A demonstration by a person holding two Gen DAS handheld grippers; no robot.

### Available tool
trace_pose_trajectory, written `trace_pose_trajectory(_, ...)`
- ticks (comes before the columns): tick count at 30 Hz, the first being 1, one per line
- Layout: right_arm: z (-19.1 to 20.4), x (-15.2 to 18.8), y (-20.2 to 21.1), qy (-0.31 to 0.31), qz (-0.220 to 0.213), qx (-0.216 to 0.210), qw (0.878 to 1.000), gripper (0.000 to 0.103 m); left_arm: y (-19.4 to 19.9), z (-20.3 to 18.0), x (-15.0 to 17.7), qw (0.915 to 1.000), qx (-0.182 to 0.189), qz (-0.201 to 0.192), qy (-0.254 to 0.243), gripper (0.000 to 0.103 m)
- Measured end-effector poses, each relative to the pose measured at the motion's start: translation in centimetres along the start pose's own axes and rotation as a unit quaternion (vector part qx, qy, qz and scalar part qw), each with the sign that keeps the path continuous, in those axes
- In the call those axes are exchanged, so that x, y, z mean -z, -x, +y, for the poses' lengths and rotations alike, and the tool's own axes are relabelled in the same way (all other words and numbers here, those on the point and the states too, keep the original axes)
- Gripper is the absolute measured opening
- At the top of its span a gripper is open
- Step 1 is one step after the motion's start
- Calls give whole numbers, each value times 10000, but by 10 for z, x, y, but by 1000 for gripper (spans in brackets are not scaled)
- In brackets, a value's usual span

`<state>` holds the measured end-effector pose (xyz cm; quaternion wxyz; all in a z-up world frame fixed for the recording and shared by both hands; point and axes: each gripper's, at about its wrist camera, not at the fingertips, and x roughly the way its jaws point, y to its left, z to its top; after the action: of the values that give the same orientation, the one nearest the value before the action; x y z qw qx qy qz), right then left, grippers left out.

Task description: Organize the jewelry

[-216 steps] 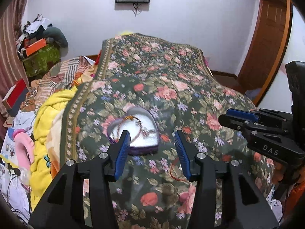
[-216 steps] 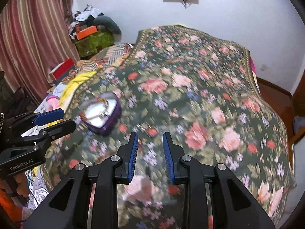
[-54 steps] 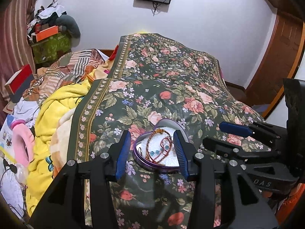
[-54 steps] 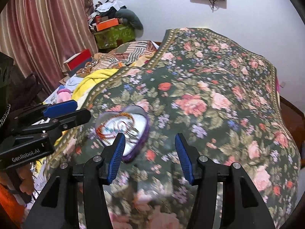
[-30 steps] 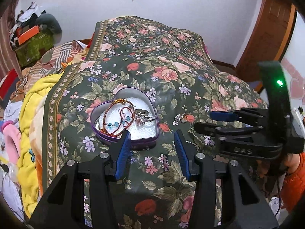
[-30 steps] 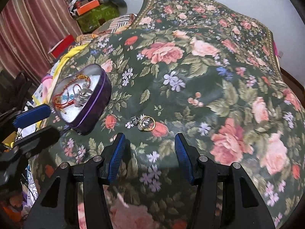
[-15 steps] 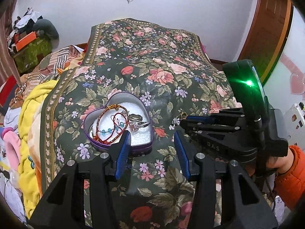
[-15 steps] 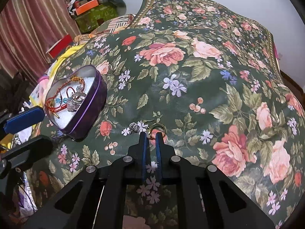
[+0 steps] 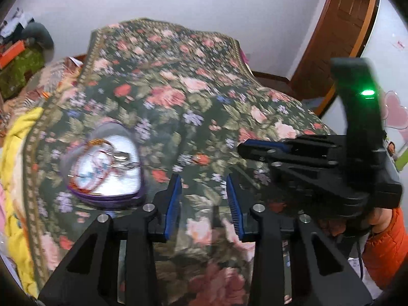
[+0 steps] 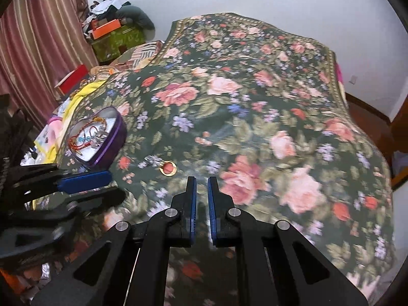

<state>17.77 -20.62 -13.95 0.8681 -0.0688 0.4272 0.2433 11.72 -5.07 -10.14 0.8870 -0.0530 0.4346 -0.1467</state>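
Observation:
A purple heart-shaped tin (image 9: 107,170) lies on the floral bedspread with a red bead string and silver pieces inside. It also shows in the right wrist view (image 10: 98,140). A gold ring (image 10: 167,167) with a small silver piece (image 10: 151,160) beside it lies loose on the bedspread, just ahead and left of my right gripper (image 10: 201,179). That gripper's jaws stand nearly closed with a narrow gap and hold nothing. My left gripper (image 9: 204,178) is open and empty, to the right of the tin. The right gripper shows in the left wrist view (image 9: 265,150).
The floral bedspread (image 10: 255,107) covers the bed. Yellow and striped blankets (image 9: 15,153) are bunched along its left edge. Boxes and clothes (image 10: 114,30) are piled in the far left corner. A wooden door (image 9: 339,33) is at the right.
My right gripper has pulled back and up from the ring, jaws parted slightly; the ring stays on the bedspread. My left gripper has swung right, so the tin now sits to its left.

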Motion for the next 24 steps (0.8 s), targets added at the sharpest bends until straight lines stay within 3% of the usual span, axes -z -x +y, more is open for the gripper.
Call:
trace_pose_trajectory(4, -7, 2, 2, -101, 59, -51, 9999, 8, -25, -2, -3, 9996, -48, 248, 107, 24)
trace_pose_trajectory(9, -11, 5, -3, -191, 165, -172, 9995, 14, -50, 1, -4, 9971, -659, 375, 95, 20)
trace_pose_trajectory(12, -10, 5, -8, -219, 222, -247, 9992, 19, -59, 7, -6, 9956, -819, 428, 132, 20)
trace_pose_trajectory(16, -8, 5, -14, -218, 278, -282, 9990, 25, -68, 10, -11, 9956, -820, 454, 51, 20)
trace_pose_trajectory(22, -8, 5, -19, -231, 348, -341, 9985, 25, -81, 10, -19, 9960, -768, 460, -84, 20)
trace_pose_trajectory(24, -7, 4, -22, -242, 391, -388, 9982, 26, -83, 10, -21, 9962, -744, 443, -85, 12)
